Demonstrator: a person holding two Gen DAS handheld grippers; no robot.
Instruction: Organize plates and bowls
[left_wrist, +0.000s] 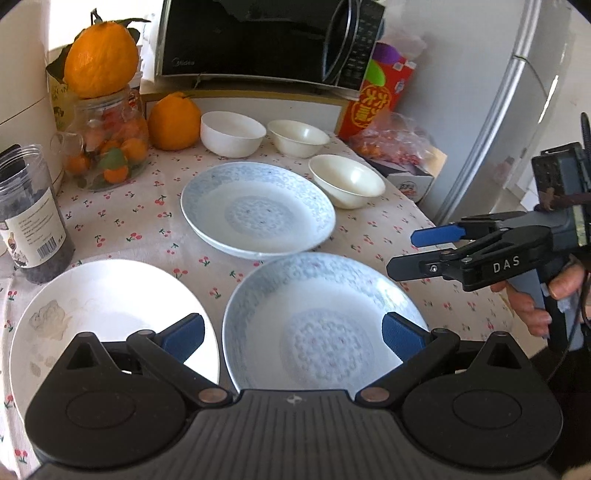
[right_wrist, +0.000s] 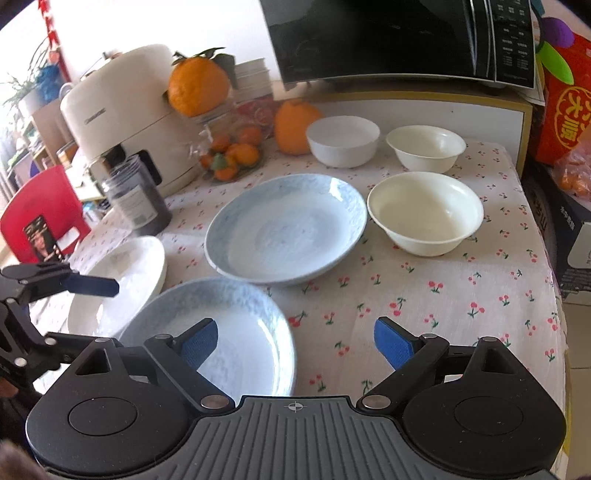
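Three plates and three bowls are sitting on the cherry-print tablecloth (left_wrist: 122, 221) we are working over. In the left wrist view, our left gripper (left_wrist: 293, 332) is hovering at the bottom centre with its blue pads spread wide, holding nothing; the near blue-patterned plate (left_wrist: 325, 325) is lying just beyond and between them, and the plain white plate (left_wrist: 110, 314) is lying at lower left, its edge close to the patterned one. A second blue-patterned plate (left_wrist: 258, 210) is resting mid-frame. Behind it, along the upper middle, a white bowl (left_wrist: 232, 133) and two cream bowls (left_wrist: 297, 137) (left_wrist: 347, 181) are standing apart from one another. Our right gripper (left_wrist: 417, 251) is entering from the right edge, gripped by a hand (left_wrist: 535, 302), fingers parted and empty. In the right wrist view it is likewise gaping wide at bottom centre, over bare cloth beside the near plate. A microwave (left_wrist: 258, 37) is filling the top.
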